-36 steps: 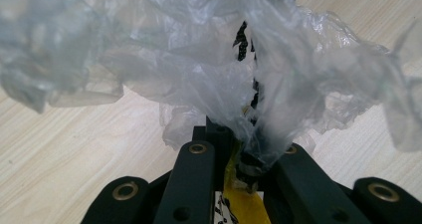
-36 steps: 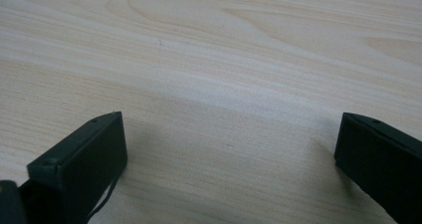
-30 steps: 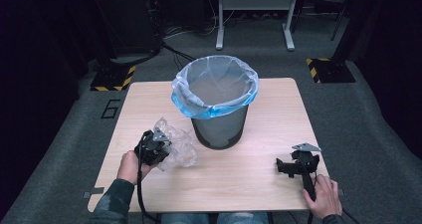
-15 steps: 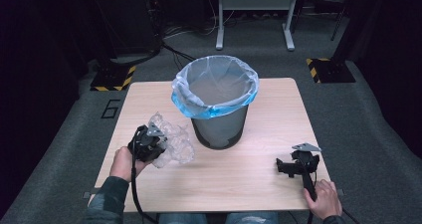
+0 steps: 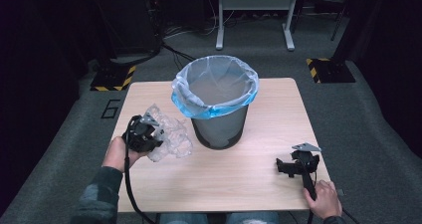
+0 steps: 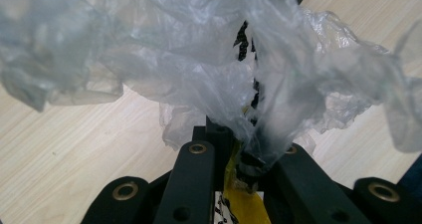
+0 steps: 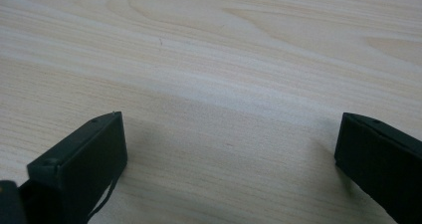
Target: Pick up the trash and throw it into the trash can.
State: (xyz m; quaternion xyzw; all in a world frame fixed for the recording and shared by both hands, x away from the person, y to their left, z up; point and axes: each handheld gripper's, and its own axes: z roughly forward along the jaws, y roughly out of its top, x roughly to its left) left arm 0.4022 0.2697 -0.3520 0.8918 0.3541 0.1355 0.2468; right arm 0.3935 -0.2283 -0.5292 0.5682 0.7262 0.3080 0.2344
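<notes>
A crumpled clear plastic bag (image 5: 174, 134) hangs just above the table's left side, beside the bin. My left gripper (image 5: 152, 133) is shut on it. In the left gripper view the plastic bag (image 6: 199, 59) billows over the closed jaws of the left gripper (image 6: 239, 157), with a yellow-and-black strip between them. A dark mesh bin (image 5: 221, 129) with a blue-rimmed clear liner (image 5: 215, 84) stands at the table's middle. My right gripper (image 5: 284, 167) rests near the front right corner, jaws wide open. In the right gripper view, bare wood lies between the right gripper (image 7: 231, 134) jaws.
The wooden table (image 5: 249, 184) has free room in front of the bin and at its back corners. Around it is grey carpet, with a metal stand (image 5: 254, 15) and yellow-and-black striped bases (image 5: 326, 67) beyond the far edge.
My left gripper has risen and moved slightly away from the person, lifting the plastic bag with it. The right gripper has stayed put.
</notes>
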